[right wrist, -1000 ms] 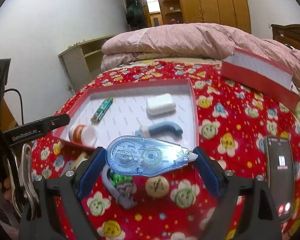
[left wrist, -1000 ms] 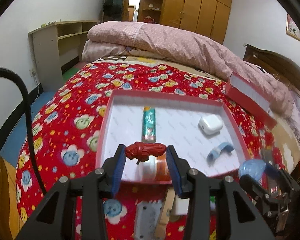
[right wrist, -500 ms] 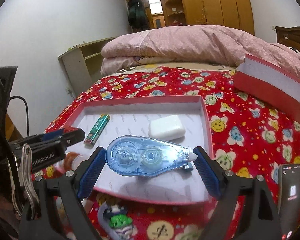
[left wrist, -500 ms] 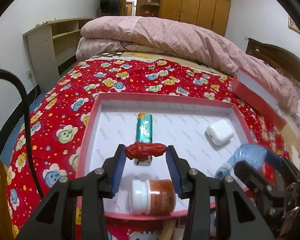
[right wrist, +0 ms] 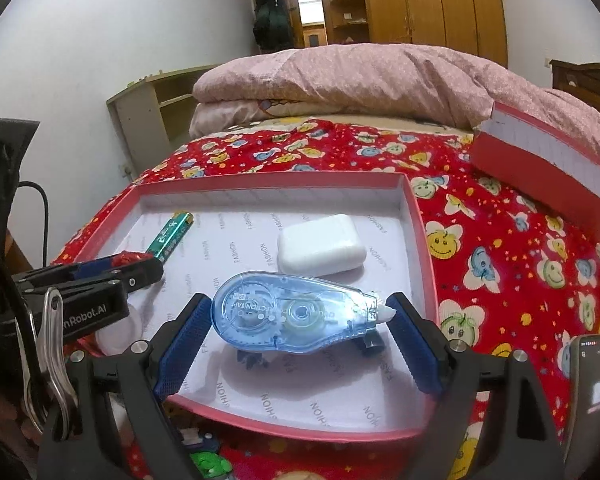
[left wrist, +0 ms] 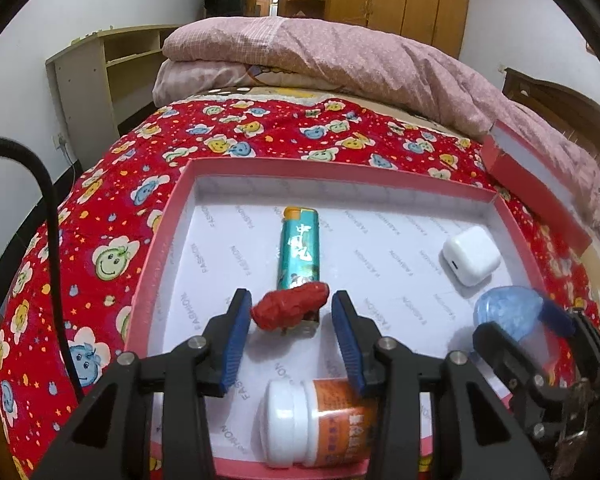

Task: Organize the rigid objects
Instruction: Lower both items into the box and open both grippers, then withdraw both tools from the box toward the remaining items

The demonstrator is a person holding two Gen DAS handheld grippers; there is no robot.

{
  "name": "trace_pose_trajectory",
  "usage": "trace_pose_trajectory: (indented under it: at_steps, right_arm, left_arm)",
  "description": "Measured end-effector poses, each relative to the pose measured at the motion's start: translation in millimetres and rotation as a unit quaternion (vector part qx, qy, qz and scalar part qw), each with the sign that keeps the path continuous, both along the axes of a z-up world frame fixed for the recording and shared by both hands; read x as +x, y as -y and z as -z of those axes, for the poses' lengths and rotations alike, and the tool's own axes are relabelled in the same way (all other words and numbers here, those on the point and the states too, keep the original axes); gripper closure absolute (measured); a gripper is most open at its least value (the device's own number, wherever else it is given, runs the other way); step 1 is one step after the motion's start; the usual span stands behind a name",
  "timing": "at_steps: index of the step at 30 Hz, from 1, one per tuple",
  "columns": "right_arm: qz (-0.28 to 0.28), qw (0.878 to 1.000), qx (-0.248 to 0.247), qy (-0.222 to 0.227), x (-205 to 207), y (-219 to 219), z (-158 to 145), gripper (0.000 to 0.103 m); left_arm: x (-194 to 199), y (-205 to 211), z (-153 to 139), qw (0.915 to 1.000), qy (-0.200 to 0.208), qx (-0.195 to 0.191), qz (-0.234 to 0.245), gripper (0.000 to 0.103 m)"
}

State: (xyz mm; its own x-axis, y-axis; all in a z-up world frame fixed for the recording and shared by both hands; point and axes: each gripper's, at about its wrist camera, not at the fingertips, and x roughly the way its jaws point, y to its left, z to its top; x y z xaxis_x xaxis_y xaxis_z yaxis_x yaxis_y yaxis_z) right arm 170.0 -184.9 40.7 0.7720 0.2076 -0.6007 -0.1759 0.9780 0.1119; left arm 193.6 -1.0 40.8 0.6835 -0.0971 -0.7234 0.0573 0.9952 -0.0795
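A shallow pink tray [left wrist: 148, 276] with a white floor lies on the red flowered bedspread. In it are a green lighter [left wrist: 300, 252], a white earbud case [left wrist: 470, 260] and an orange bottle [left wrist: 324, 420] with a white cap, lying on its side. My left gripper [left wrist: 290, 298] hangs low over the tray's near part, shut on a small red figure [left wrist: 290, 307] just in front of the lighter. My right gripper [right wrist: 299, 300] hovers over the tray's right half, shut lengthwise on a clear blue correction tape [right wrist: 296, 314], short of the earbud case [right wrist: 320, 250].
A red box [right wrist: 540, 160] leans on the folded pink quilt [right wrist: 360, 76] at the back right. A phone [right wrist: 592, 384] lies on the bedspread to the right of the tray. Small toys [right wrist: 208, 464] sit before the tray's front edge. A shelf unit [left wrist: 100, 80] stands by the left wall.
Both grippers have moved forward and down from before the tray's front edge to over its floor, each still holding its object. The bottle now lies beneath the left fingers.
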Motion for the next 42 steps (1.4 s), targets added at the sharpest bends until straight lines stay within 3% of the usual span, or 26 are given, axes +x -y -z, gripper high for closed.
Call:
trace_pose_trajectory:
  at_steps: [5,11,17,24,42]
  right_arm:
    - [-0.003,1.000,0.015,0.004,0.0,2.5,0.1,0.013]
    - [-0.006,1.000,0.021,0.007,-1.5,3.8,-0.7,0.011]
    - [-0.014,0.999,0.031,0.009,-3.2,4.5,-0.8,0.009]
    - [-0.016,0.999,0.045,0.020,-13.1,7.4,-3.3,0.008]
    - [-0.041,0.998,0.032,0.040,-47.9,-2.1,-21.4,0.008]
  left_arm:
    - [-0.4,-1.2,0.1,1.0000,0.002,0.000,0.000,0.052]
    - [-3.4,7.1,-1.6,0.9998,0.003,0.014,0.011,0.033]
    - [-9.8,13.5,-10.5,0.9990,0.017,0.040,0.013,0.031]
    - [-21.6,4.6,-24.5,0.9999,0.010,0.013,0.005,0.030]
    - [-82.1,-28.8,-41.3,0.9991,0.010,0.028,-0.030,0.030]
